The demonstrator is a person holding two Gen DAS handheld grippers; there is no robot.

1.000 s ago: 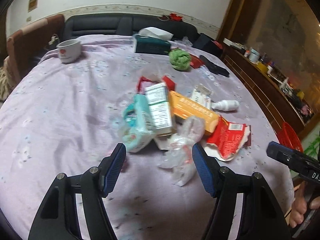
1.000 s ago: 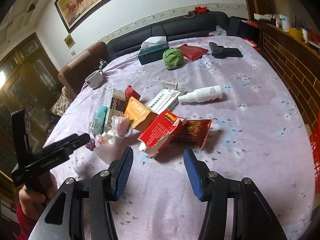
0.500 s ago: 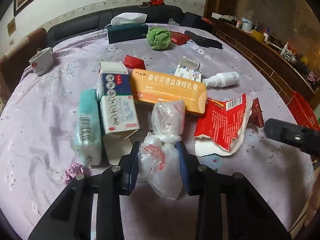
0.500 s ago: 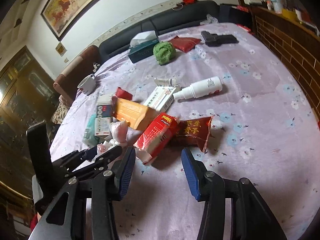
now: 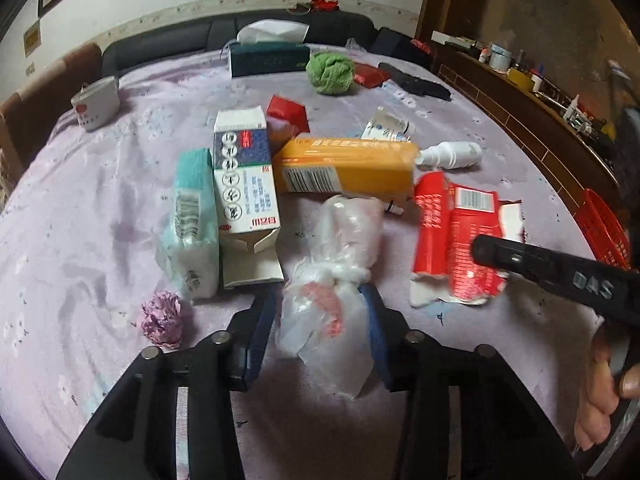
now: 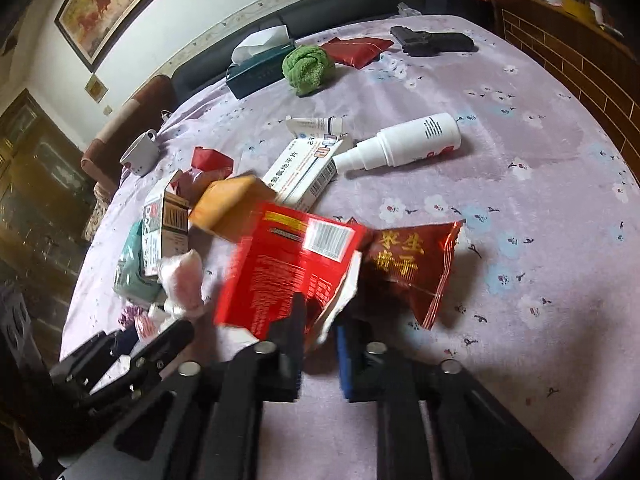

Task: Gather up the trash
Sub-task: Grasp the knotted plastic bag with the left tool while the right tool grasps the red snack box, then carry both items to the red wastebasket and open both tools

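My left gripper is shut on a crumpled clear plastic bag on the purple tablecloth. My right gripper is shut on the near edge of a torn red carton, which looks lifted and blurred; the carton also shows in the left wrist view. Around them lie an orange box, a blue-and-white box, a teal tissue pack, a dark red snack wrapper, a white medicine box and a white spray bottle.
A small purple paper ball lies left of my left gripper. At the far side are a tissue box, a green cloth ball, a white cup and a black object. A red basket stands beyond the table's right edge.
My left gripper came down around the plastic bag and closed on it. My right gripper moved forward to the red carton and closed on its edge, tilting it up.
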